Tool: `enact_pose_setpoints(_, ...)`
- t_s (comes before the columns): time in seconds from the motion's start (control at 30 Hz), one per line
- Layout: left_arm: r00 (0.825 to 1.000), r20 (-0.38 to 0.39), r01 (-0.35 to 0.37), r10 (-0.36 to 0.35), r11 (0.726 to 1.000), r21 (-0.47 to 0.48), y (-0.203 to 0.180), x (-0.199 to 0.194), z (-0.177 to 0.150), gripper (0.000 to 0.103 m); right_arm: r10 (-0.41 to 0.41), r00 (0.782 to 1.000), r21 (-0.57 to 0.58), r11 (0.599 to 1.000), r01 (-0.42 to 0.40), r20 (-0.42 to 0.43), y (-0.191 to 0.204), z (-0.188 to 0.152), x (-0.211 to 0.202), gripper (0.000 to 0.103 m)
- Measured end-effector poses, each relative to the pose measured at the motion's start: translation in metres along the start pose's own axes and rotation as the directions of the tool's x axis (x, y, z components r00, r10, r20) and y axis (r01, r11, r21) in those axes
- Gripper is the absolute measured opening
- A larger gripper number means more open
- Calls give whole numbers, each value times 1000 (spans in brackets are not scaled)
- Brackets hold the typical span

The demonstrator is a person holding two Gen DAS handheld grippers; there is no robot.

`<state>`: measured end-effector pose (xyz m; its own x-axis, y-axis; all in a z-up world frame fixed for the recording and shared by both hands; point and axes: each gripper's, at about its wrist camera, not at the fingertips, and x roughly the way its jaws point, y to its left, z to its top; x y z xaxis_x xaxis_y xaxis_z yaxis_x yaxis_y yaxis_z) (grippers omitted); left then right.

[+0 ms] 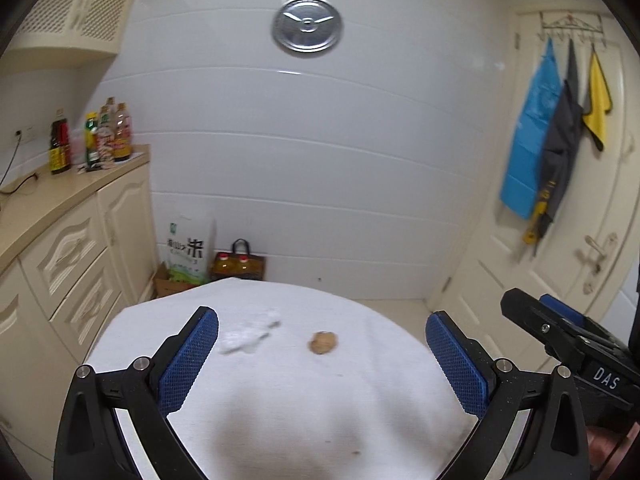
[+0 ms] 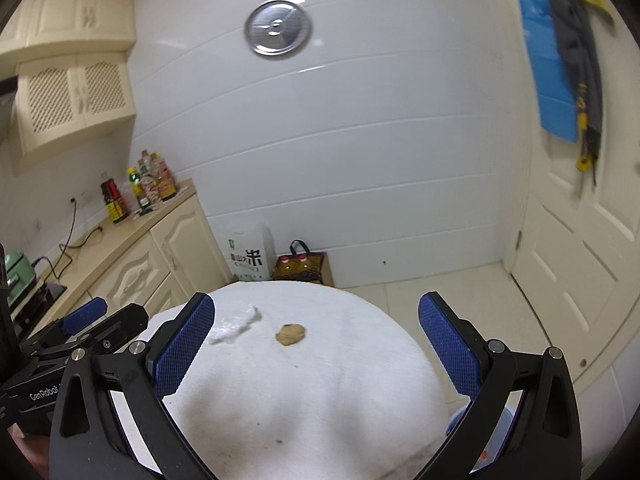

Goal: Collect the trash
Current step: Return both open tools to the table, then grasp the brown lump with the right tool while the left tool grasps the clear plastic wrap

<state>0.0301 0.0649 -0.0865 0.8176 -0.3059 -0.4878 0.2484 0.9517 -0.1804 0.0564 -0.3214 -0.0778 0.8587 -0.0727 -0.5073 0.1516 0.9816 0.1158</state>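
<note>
A small brown lump of trash lies on the white cloth-covered table. To its left lies a crumpled white wad of tissue or plastic. My left gripper hovers open over the near part of the table, both pieces ahead between its blue pads. My right gripper is also open, nothing between its fingers. Each gripper shows at the edge of the other's view: the right gripper and the left gripper.
A cream counter with several bottles runs along the left. A rice bag and an oil bag stand by the far wall. A door with hanging cloths is on the right.
</note>
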Motion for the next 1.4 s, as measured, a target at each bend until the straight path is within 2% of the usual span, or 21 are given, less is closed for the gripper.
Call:
enact_pose_setpoints(0.2, 997, -38, -69, 69, 998, -9, 15, 22, -12, 102, 8, 1000, -74, 997, -10, -30, 26, -7, 34, 103)
enact_pose_setpoints(0.47, 978, -163, -134, 133, 991, 9, 15, 106, -8, 102, 6, 984, -82, 996, -21, -178, 28, -32, 111, 103)
enact_pose_setpoints(0.6, 965, -214, -141, 150, 988, 54, 8, 152, -4, 102, -2, 970, -85, 996, -19, -244, 28, -44, 151, 103)
enact_pose_setpoints(0.67, 953, -250, -151, 170, 984, 94, 0, 180, -4, 102, -9, 961, -83, 996, -15, -276, 27, -49, 168, 103)
enact_pose_setpoints(0.8, 938, -290, -152, 188, 978, 140, -9, 235, 12, 102, -27, 942, -85, 996, -2, -335, 25, -61, 202, 102)
enact_pose_setpoints(0.97, 916, -334, -159, 223, 965, 207, -1, 308, 15, 102, -24, 922, -85, 996, -9, -386, 26, -72, 235, 92)
enact_pose_setpoints(1.1, 907, -360, -136, 217, 962, 236, -4, 353, 15, 100, -8, 904, -80, 996, -29, -428, 26, -81, 253, 76)
enact_pose_setpoints(1.17, 903, -379, -108, 201, 961, 253, -9, 374, 14, 87, -4, 896, -94, 995, -42, -445, 30, -86, 258, 70)
enact_pose_setpoints(1.2, 908, -379, -89, 180, 965, 246, -11, 378, 14, 84, -16, 902, -117, 992, -38, -431, 32, -88, 256, 63)
enact_pose_setpoints(1.27, 914, -384, -50, 134, 974, 221, -15, 385, 17, 59, 3, 906, -110, 992, -55, -424, 31, -88, 254, 49)
enact_pose_setpoints(1.3, 915, -390, -27, 105, 979, 202, -18, 390, 19, 51, 13, 905, -103, 993, -63, -425, 30, -88, 253, 47)
enact_pose_setpoints(1.37, 916, -390, -11, 91, 979, 203, -27, 399, 22, 27, 16, 906, -111, 991, -69, -424, 30, -88, 251, 47)
enact_pose_setpoints(1.4, 917, -388, -10, 91, 979, 205, -30, 401, 23, 27, 18, 906, -113, 991, -73, -422, 29, -89, 250, 47)
